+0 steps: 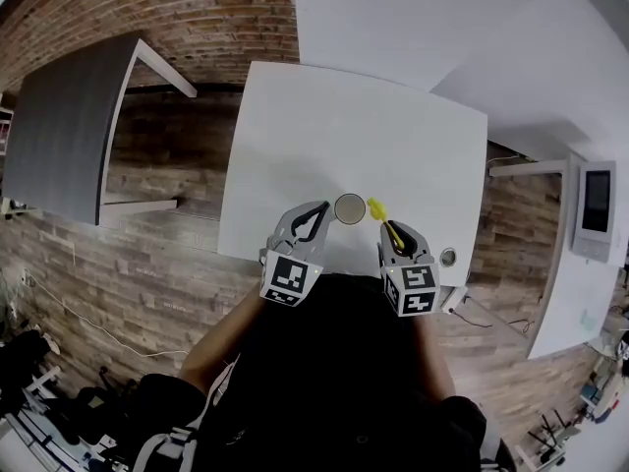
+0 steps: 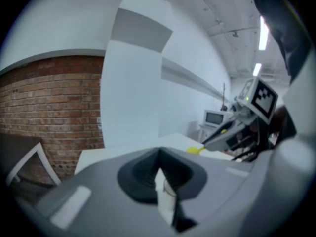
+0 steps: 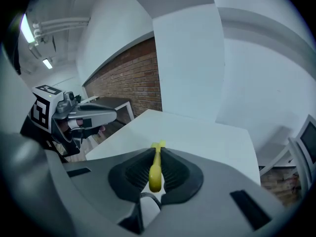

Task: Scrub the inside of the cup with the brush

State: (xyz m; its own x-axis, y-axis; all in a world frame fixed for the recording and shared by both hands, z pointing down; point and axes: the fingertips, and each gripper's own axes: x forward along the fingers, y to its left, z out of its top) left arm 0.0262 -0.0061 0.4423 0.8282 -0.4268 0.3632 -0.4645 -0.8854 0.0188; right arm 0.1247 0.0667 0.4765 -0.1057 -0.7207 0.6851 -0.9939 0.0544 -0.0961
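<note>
A small round cup [image 1: 350, 208] stands near the front edge of the white table [image 1: 364, 136]. My left gripper [image 1: 324, 210] reaches its left side with the jaws together. In the left gripper view the pads [image 2: 143, 174] are closed, and a pale sliver of the cup wall [image 2: 165, 194] shows between them. My right gripper [image 1: 393, 231] is shut on a yellow brush [image 1: 377, 209], whose head points toward the right of the cup. In the right gripper view the brush handle [image 3: 155, 174] is clamped between the ribbed pads, just behind the fingertips of the right gripper [image 3: 157, 151].
A grey table [image 1: 59, 136] stands to the left over the wood floor. A white appliance with a dark screen [image 1: 596, 205] sits on a shelf at the right. A small round fitting [image 1: 448, 257] lies at the table's front right edge.
</note>
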